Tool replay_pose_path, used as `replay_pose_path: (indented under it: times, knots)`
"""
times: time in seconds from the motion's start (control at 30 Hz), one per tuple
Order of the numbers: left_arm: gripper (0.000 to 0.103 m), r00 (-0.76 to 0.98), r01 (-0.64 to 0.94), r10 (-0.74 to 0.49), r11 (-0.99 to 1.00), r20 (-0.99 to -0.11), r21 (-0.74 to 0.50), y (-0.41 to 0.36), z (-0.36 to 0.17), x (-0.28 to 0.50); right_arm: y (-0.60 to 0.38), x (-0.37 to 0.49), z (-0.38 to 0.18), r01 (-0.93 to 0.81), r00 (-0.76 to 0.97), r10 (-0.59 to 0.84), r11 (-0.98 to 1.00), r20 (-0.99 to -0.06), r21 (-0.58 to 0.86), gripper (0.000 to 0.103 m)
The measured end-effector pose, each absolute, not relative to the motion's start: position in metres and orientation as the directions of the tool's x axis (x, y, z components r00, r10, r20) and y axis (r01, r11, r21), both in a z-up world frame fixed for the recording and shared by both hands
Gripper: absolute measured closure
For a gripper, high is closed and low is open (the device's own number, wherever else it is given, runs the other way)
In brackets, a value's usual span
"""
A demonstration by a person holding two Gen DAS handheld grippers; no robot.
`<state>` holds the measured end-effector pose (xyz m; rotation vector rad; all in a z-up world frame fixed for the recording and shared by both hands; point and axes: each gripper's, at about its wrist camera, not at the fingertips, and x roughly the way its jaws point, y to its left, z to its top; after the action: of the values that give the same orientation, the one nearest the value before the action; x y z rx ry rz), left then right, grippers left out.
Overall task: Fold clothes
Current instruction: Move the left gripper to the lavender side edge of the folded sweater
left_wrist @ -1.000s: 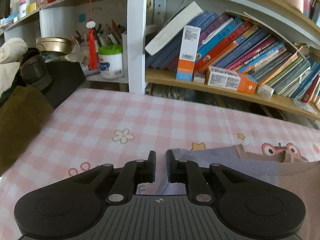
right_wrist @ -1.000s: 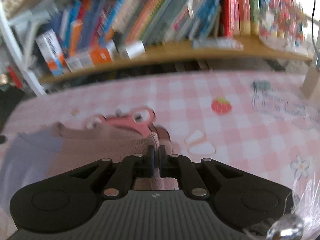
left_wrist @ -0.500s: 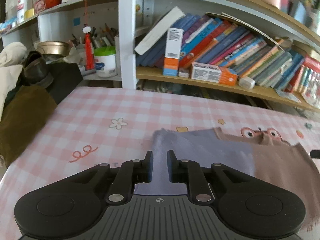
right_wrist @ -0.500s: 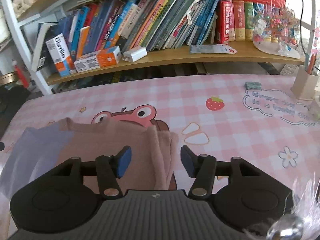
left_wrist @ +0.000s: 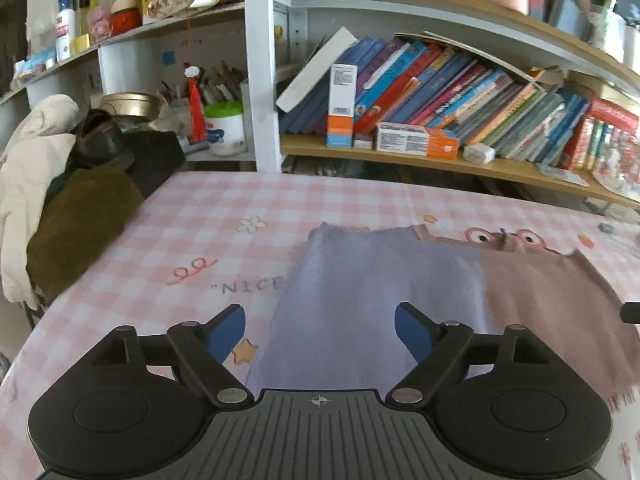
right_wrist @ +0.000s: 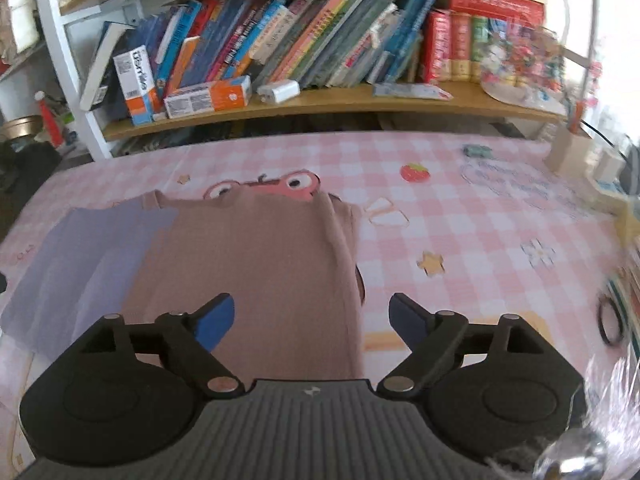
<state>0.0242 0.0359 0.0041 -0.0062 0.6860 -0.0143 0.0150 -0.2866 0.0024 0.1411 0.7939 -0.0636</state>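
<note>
Lilac and dusty-brown two-tone knit garment [left_wrist: 460,292] lies flat on the pink-and-white checked tablecloth [left_wrist: 224,216], lilac half toward the left wrist camera, brown half [right_wrist: 256,264] toward the right one. Its far edge partly covers a pink cartoon frog print [right_wrist: 280,184] on the cloth. The brown side shows a lengthwise fold ridge along its right edge.

Left gripper [left_wrist: 320,332]: jaws have just been opening and now stand spread wide, blue pads apart. The lilac cloth shows in the gap between them, but neither pad presses on it; nothing pinched.

Right gripper [right_wrist: 312,320]: jaws likewise have just been opening, now spread wide. Brown cloth shows in the gap between the pads, no contact visible; nothing pinched.

Surroundings: wooden bookshelf [right_wrist: 328,100] behind the table, packed with leaning colourful books [left_wrist: 460,92]; an orange-and-white carton [right_wrist: 208,96] lies on its side on the shelf. Left of the table, a heap of cream and olive-brown clothing [left_wrist: 52,208]. A red strawberry print [right_wrist: 416,172] sits on the cloth well right of the garment.
</note>
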Motion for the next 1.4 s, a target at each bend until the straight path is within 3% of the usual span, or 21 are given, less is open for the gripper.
replay_pose_path:
  times: [0.63,1.1,1.4]
  knots:
    - [0.014,0.724,0.147,-0.155,0.987,-0.672,-0.07,0.043,-0.014,-0.01,-0.219,-0.058,0.0,0.15,0.671,-0.067,0.987,-0.738,0.047,0.016]
    - [0.014,0.706,0.102,-0.129,0.992,-0.696,-0.08,0.041,-0.017,-0.003,-0.209,-0.043,-0.005,0.068,0.662,0.006,0.995,-0.749,0.068,0.016]
    - [0.014,0.689,-0.038,-0.013,0.998,-0.724,-0.054,0.007,-0.019,-0.006,-0.24,-0.024,-0.008,-0.076,0.663,0.135,0.991,-0.737,0.113,0.016]
